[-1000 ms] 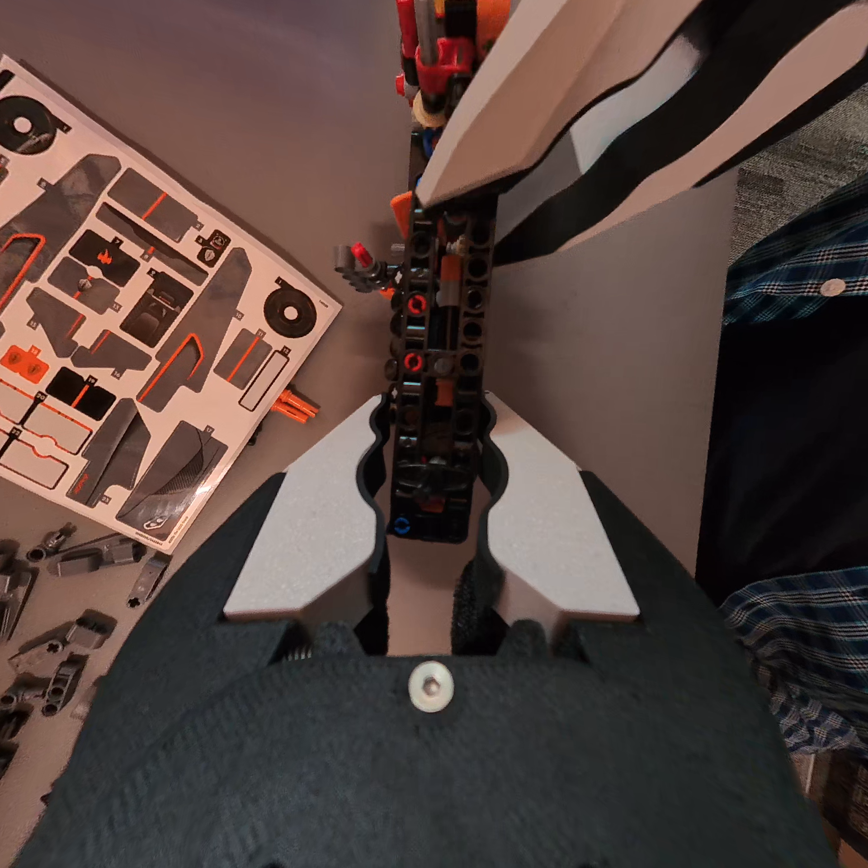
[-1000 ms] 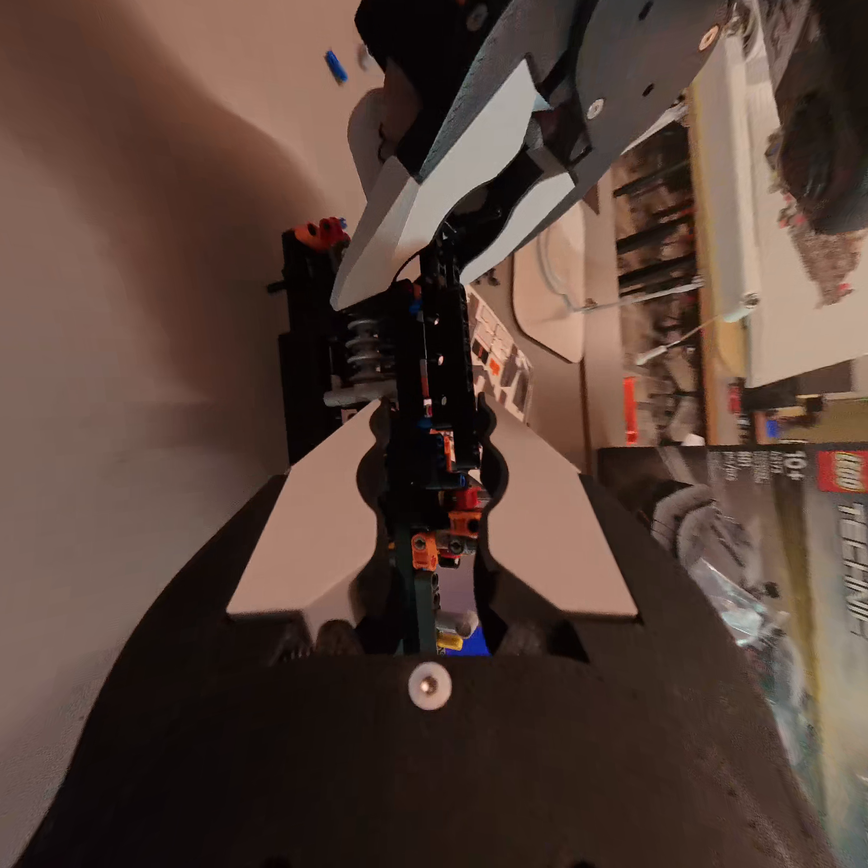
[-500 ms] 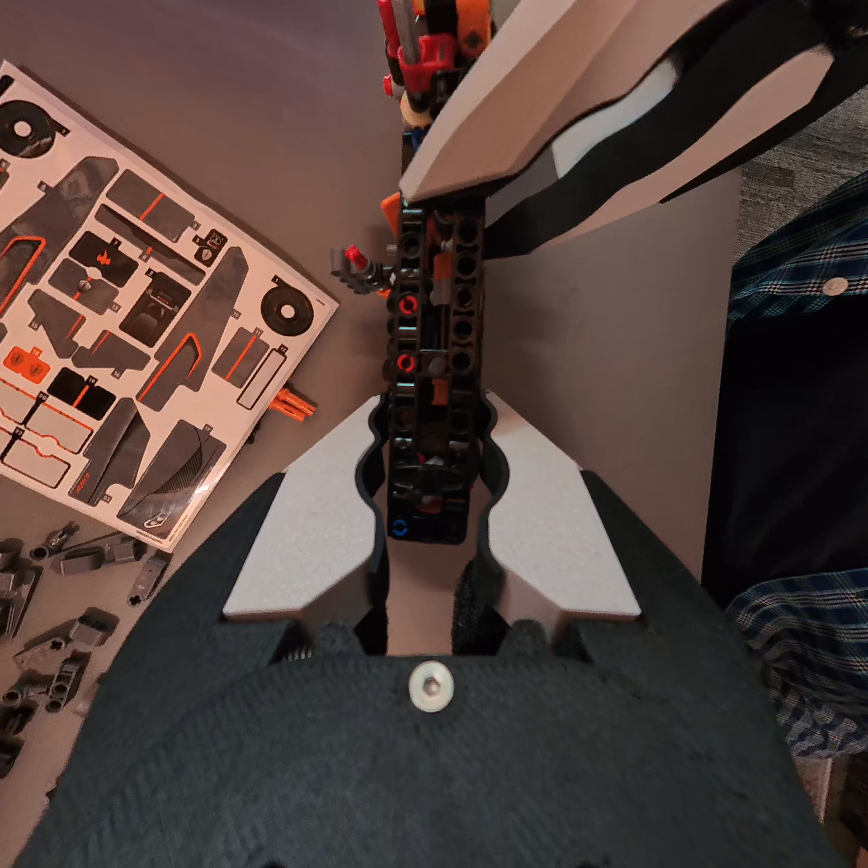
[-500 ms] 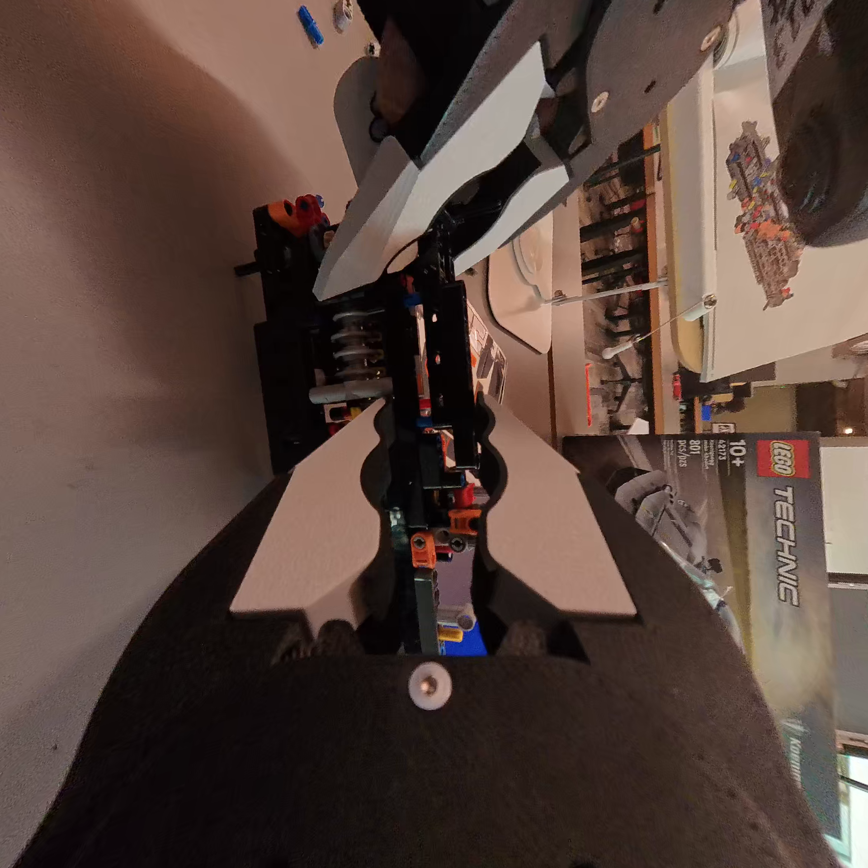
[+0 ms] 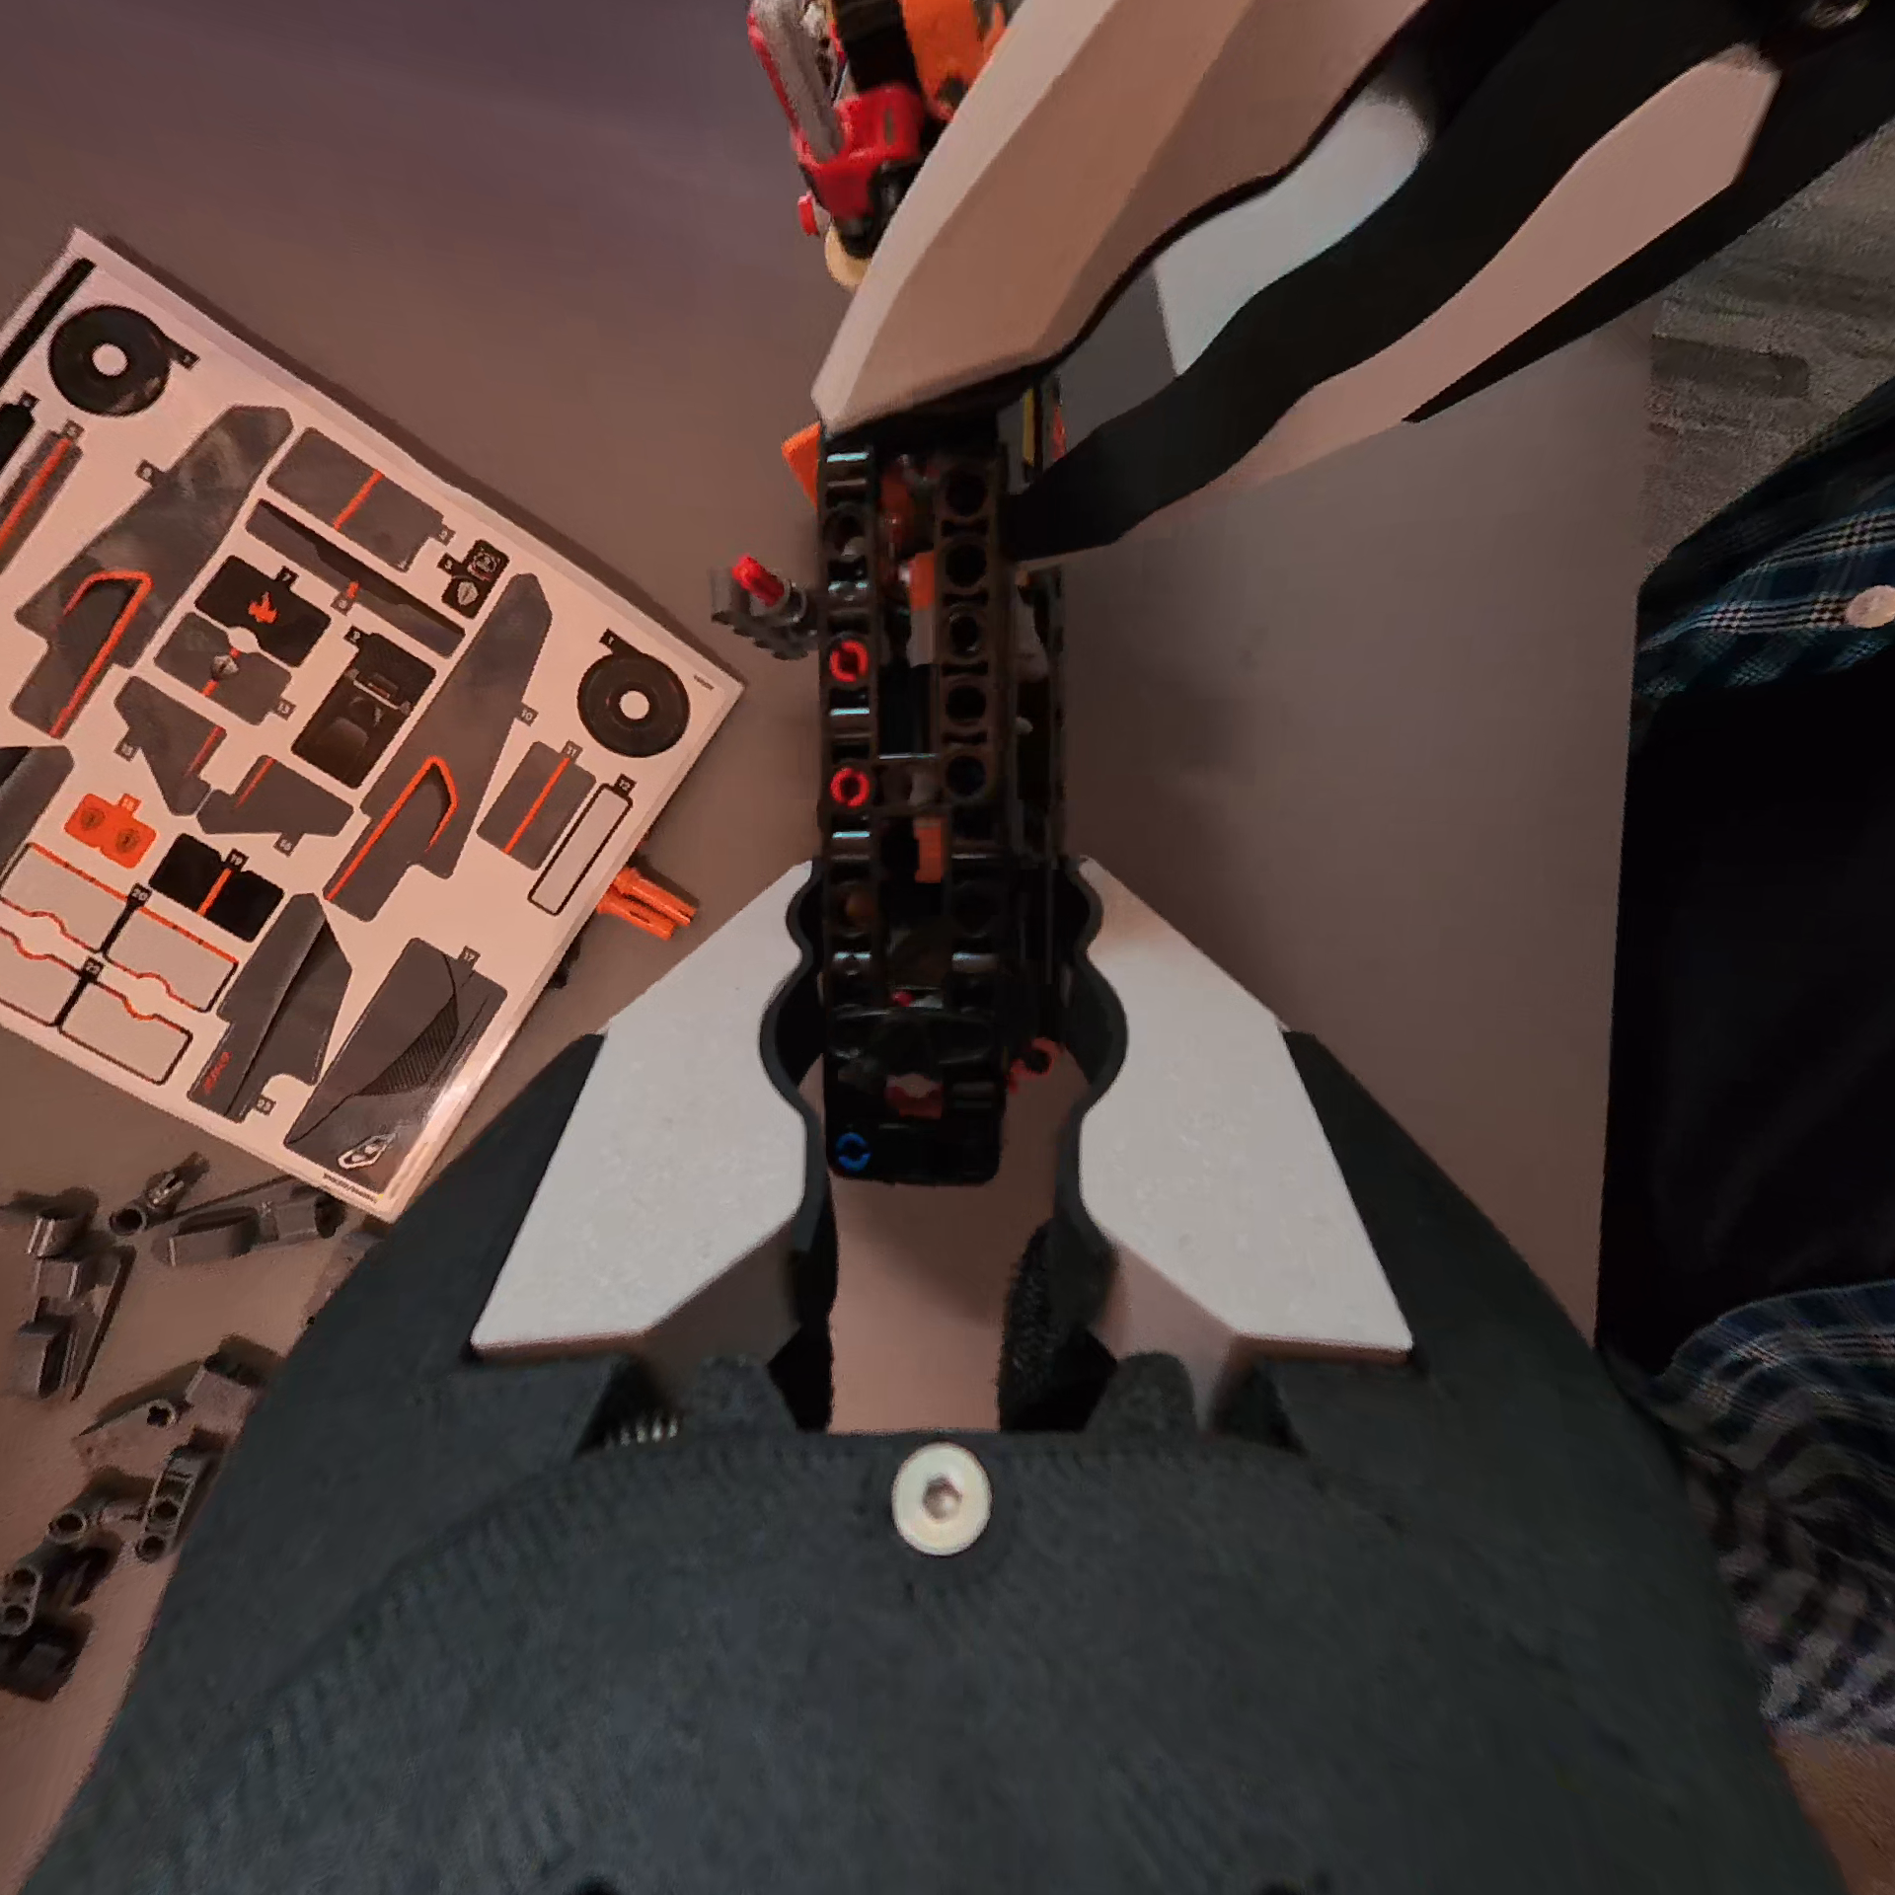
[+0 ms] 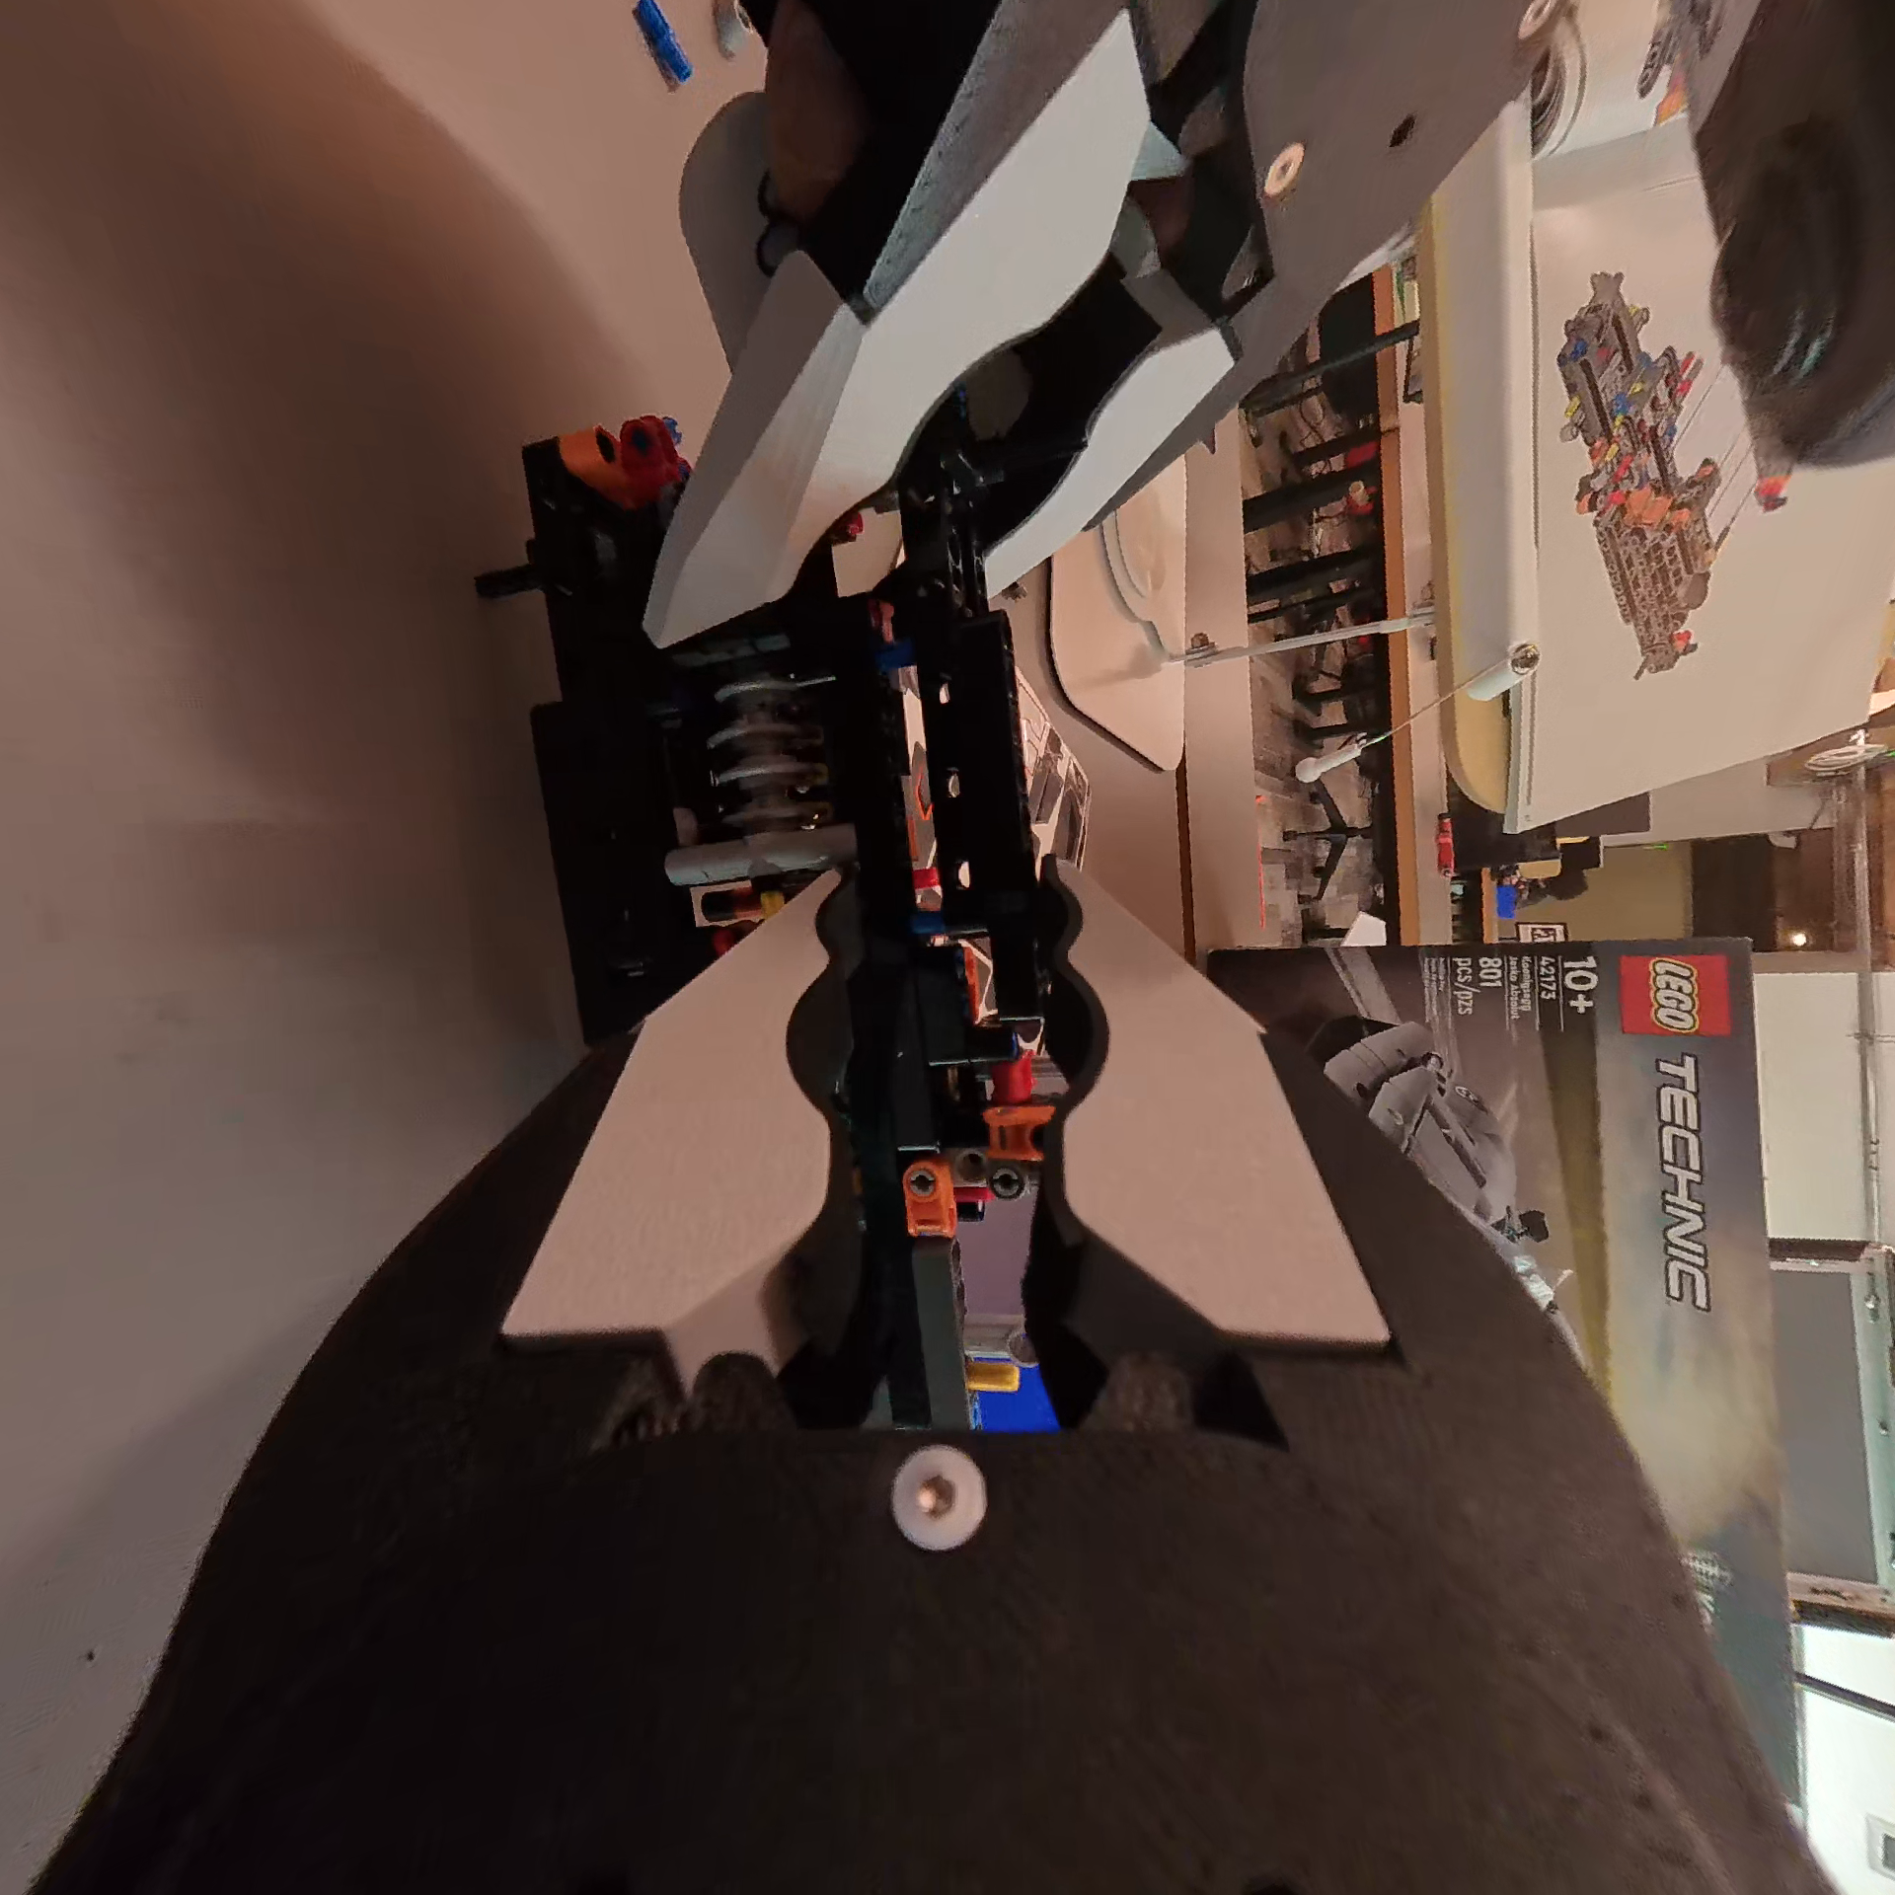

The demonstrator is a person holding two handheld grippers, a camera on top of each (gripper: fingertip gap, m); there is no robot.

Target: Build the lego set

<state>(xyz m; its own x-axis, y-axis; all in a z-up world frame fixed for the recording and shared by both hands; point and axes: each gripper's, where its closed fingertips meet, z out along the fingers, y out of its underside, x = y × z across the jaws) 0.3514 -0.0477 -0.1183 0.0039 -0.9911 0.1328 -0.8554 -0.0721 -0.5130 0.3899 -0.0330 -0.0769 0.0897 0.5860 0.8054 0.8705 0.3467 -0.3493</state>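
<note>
A long black lego chassis (image 5: 913, 718) with red, orange and blue pins is held above the grey table between both grippers. My left gripper (image 5: 938, 902) is shut on its near end. My right gripper (image 6: 943, 902) is shut on the other end of the chassis (image 6: 954, 779), where a white spring and orange connectors show. In the left wrist view the right gripper (image 5: 923, 410) comes in from the top right. In the right wrist view the left gripper (image 6: 861, 574) comes in from the top.
A sticker sheet (image 5: 277, 708) lies on the table at left, with an orange pin (image 5: 646, 902) by its edge. Several loose grey parts (image 5: 92, 1384) lie at lower left. The set's box (image 6: 1518, 1179) stands at right, with an instruction booklet (image 6: 1641, 461) above. A person's plaid sleeve (image 5: 1784, 1436) is at right.
Both grippers keep their hold on the chassis. The chassis and grippers have shifted slightly, and the right wrist view has steadied and swung so the box and booklet show more fully.
</note>
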